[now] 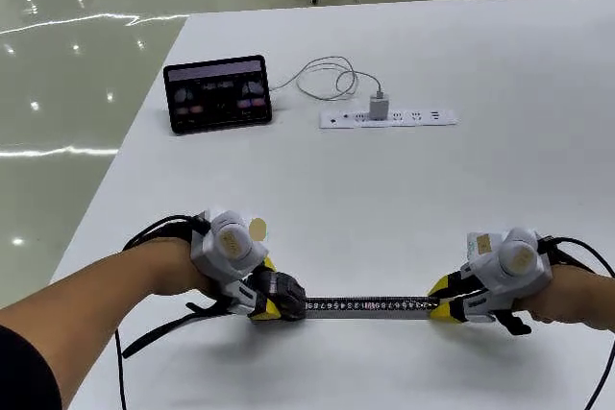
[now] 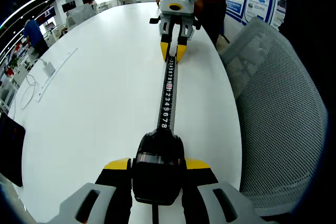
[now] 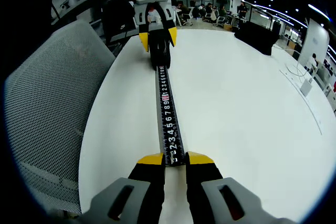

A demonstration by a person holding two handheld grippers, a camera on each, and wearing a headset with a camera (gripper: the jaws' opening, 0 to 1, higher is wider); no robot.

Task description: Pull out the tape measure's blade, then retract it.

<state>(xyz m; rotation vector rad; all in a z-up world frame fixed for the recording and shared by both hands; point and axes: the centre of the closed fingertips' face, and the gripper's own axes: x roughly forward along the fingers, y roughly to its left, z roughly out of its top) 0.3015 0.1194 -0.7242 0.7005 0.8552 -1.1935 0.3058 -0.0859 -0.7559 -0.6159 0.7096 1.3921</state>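
Grip comes first at the left: the left hand-held gripper [image 1: 267, 291], white-bodied with yellow-tipped black jaws, is clamped on the black plastic tape measure case [image 2: 158, 167], one jaw on each side, at the left end of the narrow grey numbered blade [image 1: 370, 305]. Held that way, the case is probably pinned as an anchor, so that a pull draws tape out and does not drag the whole tool along. The blade runs straight and low over the white surface [image 1: 413, 189], numbers up, which suggests light tension and no sag or kink. At the blade's right end the right hand-held gripper [image 3: 175, 159] has its jaws closed on the tip, one jaw at each edge. That looks like the natural place to hold, both for pulling and for guiding the tape back. By my reading the pull-out is well under way or done, and the retraction is not yet done. Well beyond the blade on its far side, a dark rectangular tablet with a lit screen [image 1: 217, 93] lies toward the left. A white charger block [image 1: 379, 108] sits plugged into a long white power strip [image 1: 413, 118] further right. All are well apart from the blade and should not interfere. On the blade's near side a grey mesh chair back [image 2: 278, 103] stands off the surface's edge, clear of the tape's path.
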